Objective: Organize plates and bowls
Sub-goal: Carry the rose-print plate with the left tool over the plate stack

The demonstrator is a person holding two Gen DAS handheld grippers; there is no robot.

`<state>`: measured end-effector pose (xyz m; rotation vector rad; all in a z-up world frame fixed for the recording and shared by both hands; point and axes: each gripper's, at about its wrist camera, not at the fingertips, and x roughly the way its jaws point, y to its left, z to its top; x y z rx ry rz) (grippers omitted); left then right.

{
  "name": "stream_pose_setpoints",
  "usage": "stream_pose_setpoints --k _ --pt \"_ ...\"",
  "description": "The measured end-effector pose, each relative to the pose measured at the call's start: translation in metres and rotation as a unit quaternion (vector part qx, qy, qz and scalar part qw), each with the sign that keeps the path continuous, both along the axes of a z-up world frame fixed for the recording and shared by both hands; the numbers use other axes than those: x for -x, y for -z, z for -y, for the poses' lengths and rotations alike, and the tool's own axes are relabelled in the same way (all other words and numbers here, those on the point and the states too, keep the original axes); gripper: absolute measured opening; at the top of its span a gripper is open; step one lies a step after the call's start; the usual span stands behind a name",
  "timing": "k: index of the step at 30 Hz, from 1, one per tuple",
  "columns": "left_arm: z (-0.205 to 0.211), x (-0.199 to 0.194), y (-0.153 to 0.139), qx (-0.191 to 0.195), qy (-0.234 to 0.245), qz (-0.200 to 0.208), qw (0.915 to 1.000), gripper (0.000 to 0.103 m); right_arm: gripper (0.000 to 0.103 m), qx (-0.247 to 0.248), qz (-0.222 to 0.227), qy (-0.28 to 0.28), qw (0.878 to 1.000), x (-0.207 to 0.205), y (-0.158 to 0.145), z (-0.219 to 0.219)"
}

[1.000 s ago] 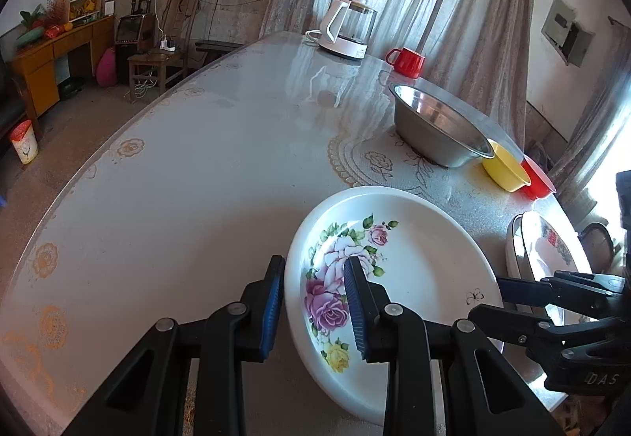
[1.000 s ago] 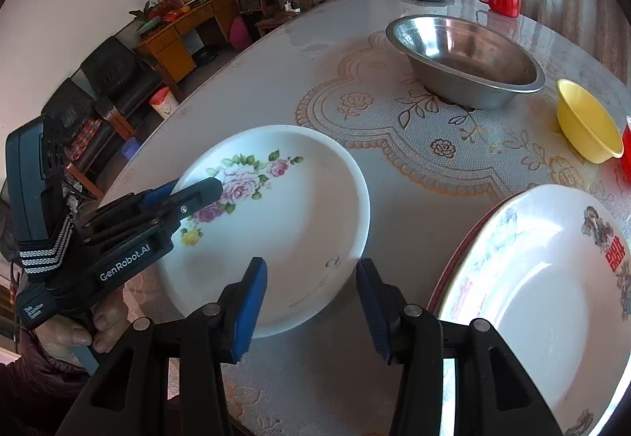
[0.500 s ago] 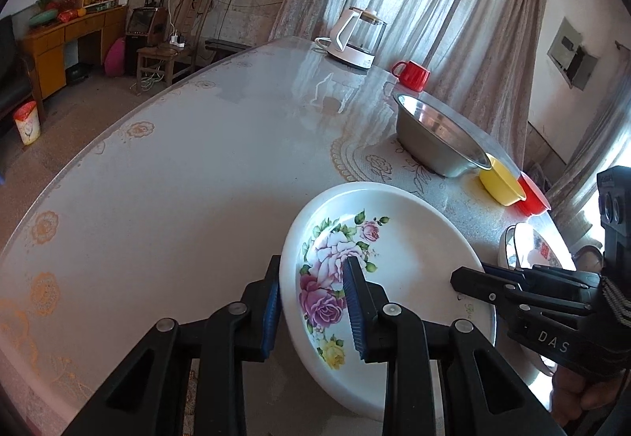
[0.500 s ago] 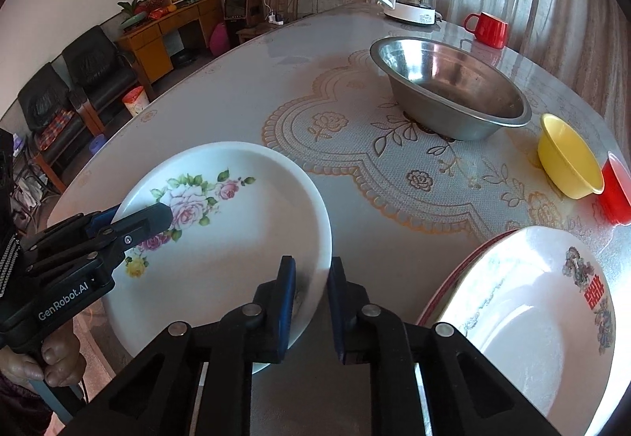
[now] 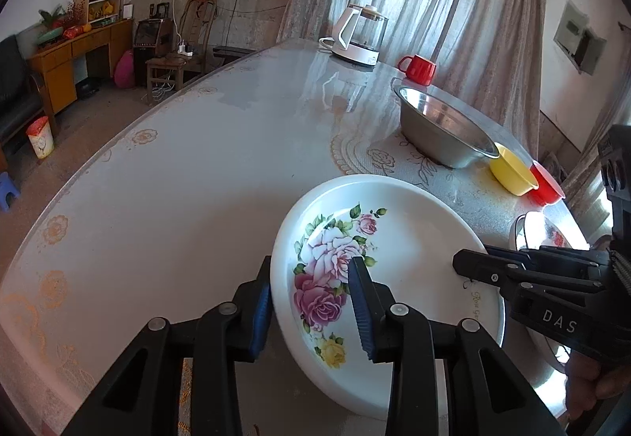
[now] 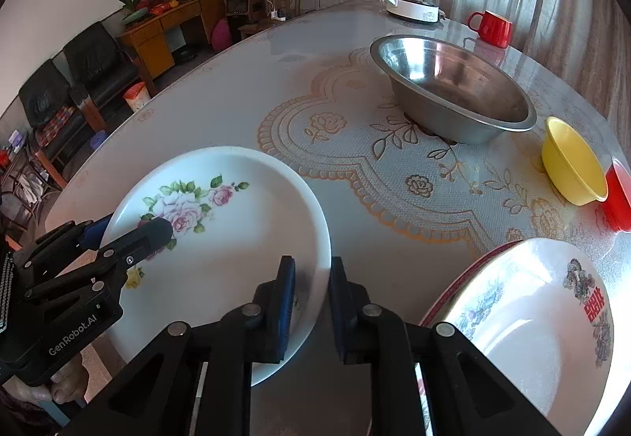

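I have the left gripper (image 5: 311, 302) closed on the near-left rim of the rose plate (image 5: 410, 238), one finger under the edge and one on the flowers. My right gripper (image 6: 311, 294) pinches the plate's right rim, fingers nearly together. The plate sits at the near edge of the table (image 6: 244, 92). Just right of it lies a stack of plates (image 6: 532, 317). Farther off stand a steel bowl (image 6: 453, 88), then a yellow bowl (image 6: 572, 163) and a red bowl (image 6: 619, 199).

Red bowl (image 6: 621, 195) cut off by frame edge, half hidden behind yellow bowl (image 6: 572, 163)
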<state>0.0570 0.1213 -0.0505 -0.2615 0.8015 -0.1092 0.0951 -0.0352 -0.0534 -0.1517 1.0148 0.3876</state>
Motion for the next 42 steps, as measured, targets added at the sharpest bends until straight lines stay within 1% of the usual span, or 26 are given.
stream_pose_setpoints --k 5,7,12,14,16,18,25,30,37,42 --pt "-0.009 -0.002 0.000 0.047 -0.008 -0.010 0.9988 0.033 0.015 -0.045 0.002 0.008 0.999 0.000 -0.009 0.011" --pt "-0.007 -0.003 -0.001 0.051 -0.006 -0.009 0.9986 0.033 0.015 -0.063 0.005 0.015 0.998 0.000 -0.013 0.016" --pt "-0.007 -0.002 -0.006 0.075 -0.003 -0.001 0.9972 0.032 0.015 -0.091 0.011 0.033 0.995 0.001 -0.018 0.027" --pt "-0.004 0.000 -0.010 0.075 0.001 0.008 0.9972 0.032 0.015 -0.104 0.013 0.038 0.994 0.004 -0.021 0.030" --pt "-0.001 -0.001 -0.013 0.071 0.003 0.012 0.9974 0.032 0.015 -0.109 0.016 0.044 0.993 0.007 -0.024 0.032" --pt "0.000 -0.002 -0.016 0.075 0.006 0.014 0.9971 0.032 0.015 -0.111 0.022 0.051 0.992 0.007 -0.026 0.033" --pt "0.012 0.000 -0.040 0.068 0.025 0.054 0.9959 0.032 0.013 -0.134 0.039 0.074 0.987 0.012 -0.038 0.050" --pt "0.023 -0.001 -0.052 0.068 0.043 0.065 0.9946 0.032 0.013 -0.148 0.048 0.091 0.984 0.017 -0.045 0.063" --pt "0.056 -0.001 -0.070 0.068 0.087 0.082 0.9904 0.032 0.013 -0.168 0.068 0.127 0.975 0.031 -0.060 0.098" --pt "0.091 0.002 -0.080 0.070 0.132 0.091 0.9846 0.032 0.013 -0.170 0.081 0.165 0.968 0.045 -0.067 0.131"
